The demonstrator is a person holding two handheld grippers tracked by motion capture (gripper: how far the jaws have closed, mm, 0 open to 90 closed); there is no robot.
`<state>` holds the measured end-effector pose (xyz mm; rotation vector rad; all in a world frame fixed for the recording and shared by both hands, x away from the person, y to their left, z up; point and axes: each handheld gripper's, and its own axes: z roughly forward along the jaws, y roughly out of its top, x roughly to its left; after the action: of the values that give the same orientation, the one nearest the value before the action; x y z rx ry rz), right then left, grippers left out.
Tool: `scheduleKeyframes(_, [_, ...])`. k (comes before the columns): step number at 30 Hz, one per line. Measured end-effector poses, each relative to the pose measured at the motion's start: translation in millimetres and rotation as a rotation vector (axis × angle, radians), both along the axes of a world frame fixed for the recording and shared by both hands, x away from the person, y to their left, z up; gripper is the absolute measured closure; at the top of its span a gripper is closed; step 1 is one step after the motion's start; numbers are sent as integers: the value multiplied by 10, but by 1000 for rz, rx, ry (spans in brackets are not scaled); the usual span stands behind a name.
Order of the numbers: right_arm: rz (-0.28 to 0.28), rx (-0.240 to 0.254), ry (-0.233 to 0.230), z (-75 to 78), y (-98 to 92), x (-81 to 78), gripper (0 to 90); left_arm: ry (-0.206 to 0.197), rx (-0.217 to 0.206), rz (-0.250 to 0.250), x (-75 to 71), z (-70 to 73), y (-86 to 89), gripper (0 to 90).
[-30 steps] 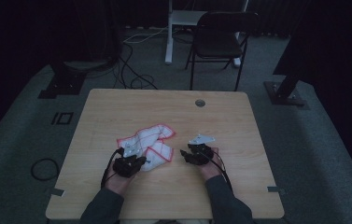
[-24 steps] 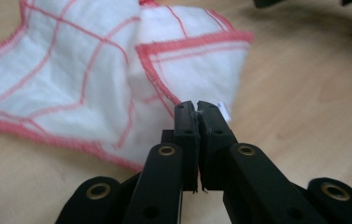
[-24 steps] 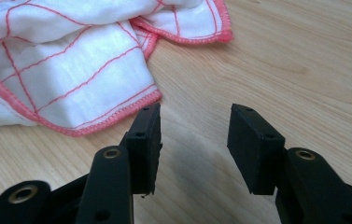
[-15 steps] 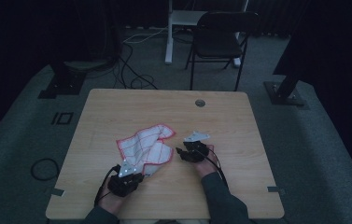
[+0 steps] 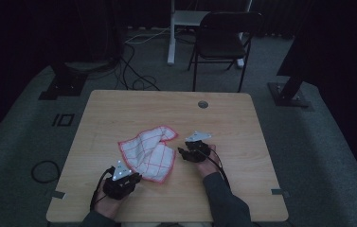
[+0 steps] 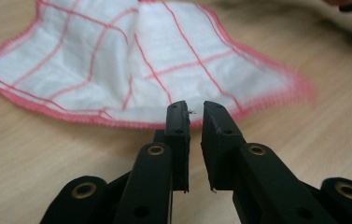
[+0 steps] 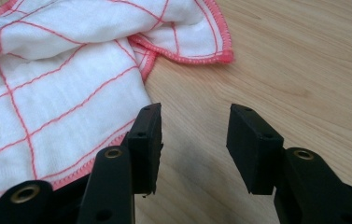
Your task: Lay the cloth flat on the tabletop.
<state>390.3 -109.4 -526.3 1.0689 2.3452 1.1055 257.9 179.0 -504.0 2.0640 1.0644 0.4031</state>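
The crumpled white cloth with red grid lines (image 5: 148, 153) lay slanting toward the table's (image 5: 119, 109) far-right corner. Left tool (image 6: 193, 108) had just parted slightly, empty; right tool (image 7: 196, 122) apart, empty.

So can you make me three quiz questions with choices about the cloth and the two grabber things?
1. Where does the cloth lie?
A on the chair
B on the table
C on the floor

2. What colour are the cloth's lines?
A red
B blue
C green

3. How does the right gripper stand?
A clamped on the cloth
B open with nothing between its jaws
C holding a cup

Answers: B, since the cloth rests on the wooden top; A, red lines and a red hem cross the white fabric; B, bare wood shows in the gap between its jaws.
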Motion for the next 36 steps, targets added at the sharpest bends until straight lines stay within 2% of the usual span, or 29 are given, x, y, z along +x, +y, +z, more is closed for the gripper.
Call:
scheduleKeyframes(3, [6, -3, -3, -4, 66, 32, 579, -11, 8, -7, 105, -2, -125, 809])
scheduleKeyframes(8, [5, -5, -2, -7, 112, 74, 591, -39, -18, 18, 165, 88, -123, 808])
scheduleKeyframes(11, [-4, -9, -7, 6, 125, 130, 596, -33, -3, 6, 189, 89, -175, 801])
scheduleKeyframes(18, [-25, -12, -6, 39, 144, 274, 609, -10, 21, -39, 279, -14, -401, 777])
scheduleKeyframes(22, [-35, 2, 13, 38, 163, 371, 599, 1, 30, -53, 339, -37, -512, 765])
scheduleKeyframes(29, [-68, 19, 37, 48, 211, 545, 583, 29, 47, -47, 448, -99, -631, 759])
scheduleKeyframes(33, [-93, 36, 70, 12, 258, 676, 551, 55, 65, -62, 476, -178, -684, 762])
scheduleKeyframes(36, [-107, 49, 117, -41, 279, 763, 547, 80, 74, -76, 485, -246, -684, 786])
